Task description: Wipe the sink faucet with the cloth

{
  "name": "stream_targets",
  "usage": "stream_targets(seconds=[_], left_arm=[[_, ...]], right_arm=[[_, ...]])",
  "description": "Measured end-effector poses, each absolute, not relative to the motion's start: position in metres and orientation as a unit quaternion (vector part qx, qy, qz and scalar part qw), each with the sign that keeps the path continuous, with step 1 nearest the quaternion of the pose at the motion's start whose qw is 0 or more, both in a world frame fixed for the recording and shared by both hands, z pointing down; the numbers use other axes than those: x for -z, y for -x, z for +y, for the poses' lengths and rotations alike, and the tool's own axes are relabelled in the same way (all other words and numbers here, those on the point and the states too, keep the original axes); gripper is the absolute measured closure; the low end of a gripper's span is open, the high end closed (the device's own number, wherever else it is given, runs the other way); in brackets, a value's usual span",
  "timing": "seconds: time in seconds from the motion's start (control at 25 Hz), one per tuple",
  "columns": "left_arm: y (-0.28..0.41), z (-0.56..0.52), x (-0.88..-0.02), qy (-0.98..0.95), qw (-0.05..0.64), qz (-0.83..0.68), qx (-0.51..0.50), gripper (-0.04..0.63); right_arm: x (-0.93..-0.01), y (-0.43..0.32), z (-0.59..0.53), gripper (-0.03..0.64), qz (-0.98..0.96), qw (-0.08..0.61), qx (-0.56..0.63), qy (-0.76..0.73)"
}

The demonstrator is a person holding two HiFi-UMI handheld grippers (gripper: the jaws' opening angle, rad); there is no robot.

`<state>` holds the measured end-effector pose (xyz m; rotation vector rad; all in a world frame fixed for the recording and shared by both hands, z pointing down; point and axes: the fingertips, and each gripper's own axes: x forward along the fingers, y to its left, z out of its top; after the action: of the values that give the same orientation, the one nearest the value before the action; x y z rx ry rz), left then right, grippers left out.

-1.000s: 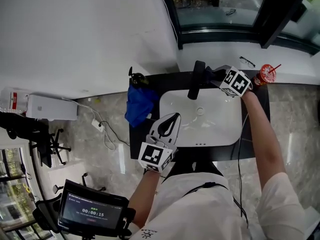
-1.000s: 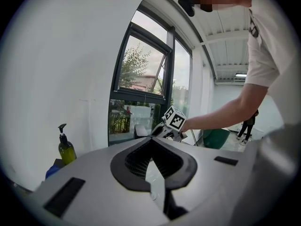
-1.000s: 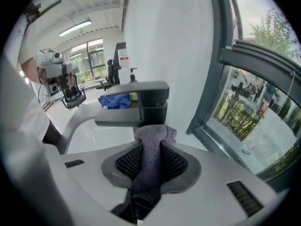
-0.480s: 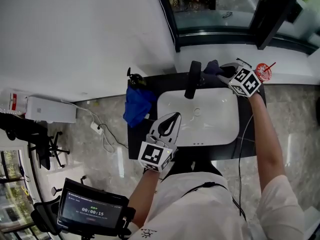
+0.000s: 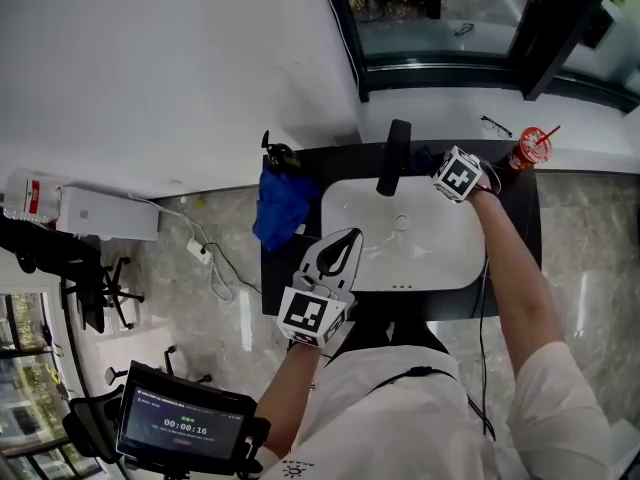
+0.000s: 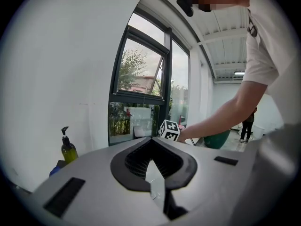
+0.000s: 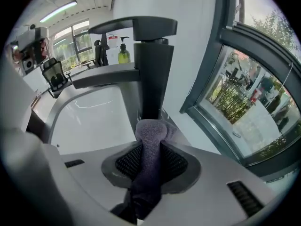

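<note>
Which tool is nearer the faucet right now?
Right. The right tool holds the cloth at the faucet's base; the left tool hangs over the sink's near left corner.

The right claw (image 7: 150, 144) is clamped on a grey-purple cloth (image 7: 150, 132), whose bunched end sits against the foot of the dark faucet (image 7: 151, 74). The faucet's flat spout reaches left over the white sink (image 7: 94, 117). Beyond the sink's far rim stands a yellow-green soap bottle (image 7: 123, 53). A dark-framed window (image 7: 249, 93) fills the right side, and an office chair (image 7: 54, 74) shows at the far left.
</note>
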<state>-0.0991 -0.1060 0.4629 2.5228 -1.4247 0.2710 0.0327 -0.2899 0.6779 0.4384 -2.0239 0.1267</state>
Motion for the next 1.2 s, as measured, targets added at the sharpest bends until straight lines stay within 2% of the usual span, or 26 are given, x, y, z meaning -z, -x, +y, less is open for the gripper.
stream_targets(seconds=[0.16,0.4,0.8,1.04,1.12,1.2], left_arm=[[0.109,-0.103,-0.468,-0.854,0.119,-0.497,-0.097,0.595],[0.116,-0.103,-0.469,-0.849,0.119,-0.505,-0.098,0.595],[0.096,-0.114,-0.457,-0.864,0.109,-0.484,-0.086,0.595],[0.088,-0.119,-0.450,-0.869,0.098,-0.477,-0.084,0.595],[0.089,-0.118,-0.450,-0.869,0.099,-0.477,-0.085,0.595],[0.091,-0.116,-0.452,-0.868,0.102,-0.479,-0.087,0.595]], right_arm=[[-0.686,-0.022,-0.296,0.515,-0.838,0.511,-0.054,-0.182],[-0.656,-0.006,-0.299,0.515,-0.873,0.460,-0.033,-0.158],[-0.541,-0.011,-0.304,0.515,-0.938,0.314,-0.015,-0.147],[-0.500,-0.026,-0.322,0.515,-0.956,0.215,-0.059,-0.193],[-0.508,-0.037,-0.332,0.515,-0.946,0.220,-0.068,-0.226],[-0.538,-0.045,-0.334,0.515,-0.929,0.272,-0.071,-0.239]])
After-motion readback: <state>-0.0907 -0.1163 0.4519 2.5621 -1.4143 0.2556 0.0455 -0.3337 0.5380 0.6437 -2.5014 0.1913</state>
